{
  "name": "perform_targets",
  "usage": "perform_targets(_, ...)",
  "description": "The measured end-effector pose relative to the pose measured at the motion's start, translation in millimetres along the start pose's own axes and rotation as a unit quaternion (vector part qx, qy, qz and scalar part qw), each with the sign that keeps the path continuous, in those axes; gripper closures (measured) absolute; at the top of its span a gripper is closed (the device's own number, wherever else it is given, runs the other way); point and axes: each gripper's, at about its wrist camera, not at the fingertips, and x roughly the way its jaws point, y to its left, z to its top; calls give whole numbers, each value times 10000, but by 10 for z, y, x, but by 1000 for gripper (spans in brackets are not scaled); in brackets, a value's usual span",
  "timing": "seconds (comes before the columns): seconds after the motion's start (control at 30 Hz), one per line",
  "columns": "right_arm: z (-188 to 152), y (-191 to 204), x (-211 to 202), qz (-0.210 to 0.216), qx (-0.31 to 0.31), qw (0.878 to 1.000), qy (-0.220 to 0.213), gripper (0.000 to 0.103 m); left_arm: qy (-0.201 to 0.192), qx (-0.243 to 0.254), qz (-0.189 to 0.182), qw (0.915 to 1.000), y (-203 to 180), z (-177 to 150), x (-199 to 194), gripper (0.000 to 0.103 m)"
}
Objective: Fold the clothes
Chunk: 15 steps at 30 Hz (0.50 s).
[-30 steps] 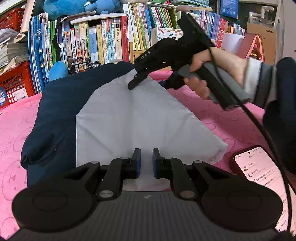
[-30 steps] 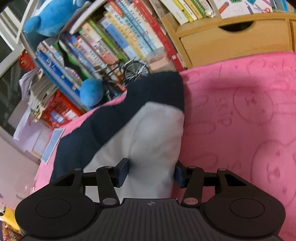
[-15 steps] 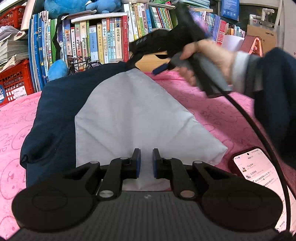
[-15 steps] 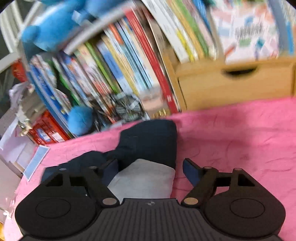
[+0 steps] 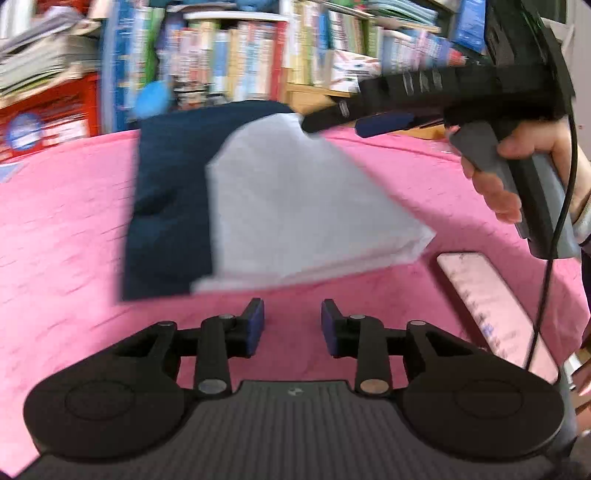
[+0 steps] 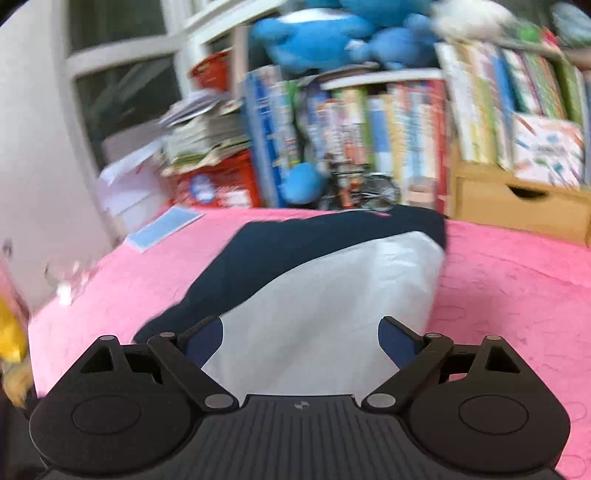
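Note:
A folded garment (image 5: 258, 206), navy with a white panel on top, lies on the pink cloth (image 5: 74, 221). My left gripper (image 5: 292, 321) sits just short of its near edge. The jaws are opening, with only pink cloth showing between them. A hand (image 5: 517, 166) holds my right gripper (image 5: 351, 120) above the white panel's far tip. In the right wrist view the right gripper (image 6: 301, 336) has its jaws opening wide. The garment (image 6: 332, 295) shows through the gap, and the pads do not press on it.
A phone (image 5: 495, 310) with a lit screen lies on the cloth, right of the garment. Behind the table stand a packed bookshelf (image 5: 240, 62), a red basket (image 5: 48, 110), a wooden drawer box (image 6: 517, 210) and blue plush toys (image 6: 332, 33). A blue card (image 6: 162, 229) lies far left.
The left gripper let go of the garment's near edge, drew back and opened. The right gripper released the far corner, lifted away, rolled level and spread its jaws wide.

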Motion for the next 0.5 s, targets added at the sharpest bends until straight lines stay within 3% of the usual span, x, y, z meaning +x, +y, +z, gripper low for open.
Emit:
perform_targets(0.1, -76, 417, 106, -182, -1014, 9947, -39, 19, -175, -435, 215, 9987, 314, 128, -296, 71)
perform_targets(0.2, -129, 641, 320, -71, -1173, 9930, 118, 41, -469, -939, 246, 9942, 667, 383, -487, 71)
perform_targets(0.23, -144, 687, 396, -16, -1128, 9934, 193, 44, -555, -1045, 267, 9926, 780, 491, -504, 70)
perform_targets(0.37, -238, 792, 663, 7, -944, 9942, 524, 44, -575, -826, 557, 9934, 1014, 884, -198, 64)
perform_targets(0.5, -332, 834, 728, -114, -935, 9941, 539, 41, -500, -524, 670, 9951, 913, 1141, 304, 64)
